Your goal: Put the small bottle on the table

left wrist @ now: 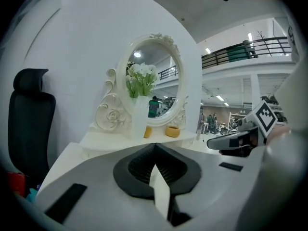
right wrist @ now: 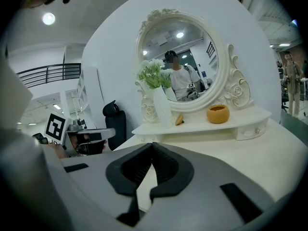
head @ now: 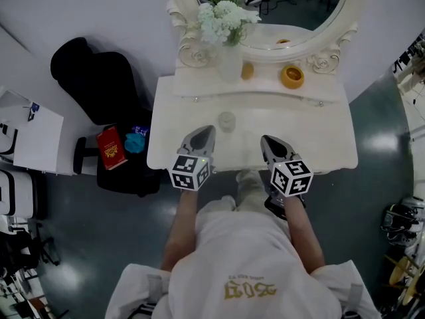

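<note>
Just ahead of my left gripper [head: 201, 135], the small bottle [head: 227, 121] stands on the white table [head: 319, 138], touched by neither tool.

From the head view, the bottle is a pale, clear little thing sitting close beyond the left gripper's tip and slightly towards the right gripper [head: 269, 142], nearer the left one, with bare tabletop between it and both. In the left gripper view, my left gripper [left wrist: 154, 147] is clenched, its dark pads meeting at the tip with nothing caught between them; I can't pick the bottle out from there. The right gripper [right wrist: 152, 146] is clenched too, tips together and empty, and it sits beside the left above the table's near edge. Farther beyond both tips, on the raised shelf, stand a vase of flowers [head: 229, 58] and an orange bowl [head: 292, 76].
</note>
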Demonstrator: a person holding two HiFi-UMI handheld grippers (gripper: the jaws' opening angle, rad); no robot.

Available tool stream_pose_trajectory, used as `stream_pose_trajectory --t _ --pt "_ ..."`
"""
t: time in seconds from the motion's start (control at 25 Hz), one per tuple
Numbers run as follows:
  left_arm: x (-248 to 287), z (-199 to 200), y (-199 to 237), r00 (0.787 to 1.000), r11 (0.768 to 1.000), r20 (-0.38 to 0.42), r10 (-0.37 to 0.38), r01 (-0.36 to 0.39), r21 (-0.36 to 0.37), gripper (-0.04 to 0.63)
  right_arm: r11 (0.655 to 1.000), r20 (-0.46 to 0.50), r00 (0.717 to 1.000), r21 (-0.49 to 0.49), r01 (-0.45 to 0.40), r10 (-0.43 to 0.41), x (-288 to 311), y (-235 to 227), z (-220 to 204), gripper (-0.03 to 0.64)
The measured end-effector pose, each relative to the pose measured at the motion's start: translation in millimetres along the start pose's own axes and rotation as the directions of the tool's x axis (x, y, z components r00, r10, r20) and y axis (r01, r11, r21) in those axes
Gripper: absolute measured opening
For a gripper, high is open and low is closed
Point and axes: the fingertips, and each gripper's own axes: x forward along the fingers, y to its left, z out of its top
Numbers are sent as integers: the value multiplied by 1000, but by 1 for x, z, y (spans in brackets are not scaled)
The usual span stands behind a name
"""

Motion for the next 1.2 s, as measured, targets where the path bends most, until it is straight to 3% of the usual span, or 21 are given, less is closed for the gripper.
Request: stream_pose_trajectory --t 0.88,1.2 --pt "6 -16 2 995 996 -97 17 -8 92 17 1000 -21 1000 -12 2 -3 4 1 -6 12" --pt "5 -16 3 997 999 -82 3 1 46 17 1000 -19 1000 -10 14 -15 -1 -3 -6 14"
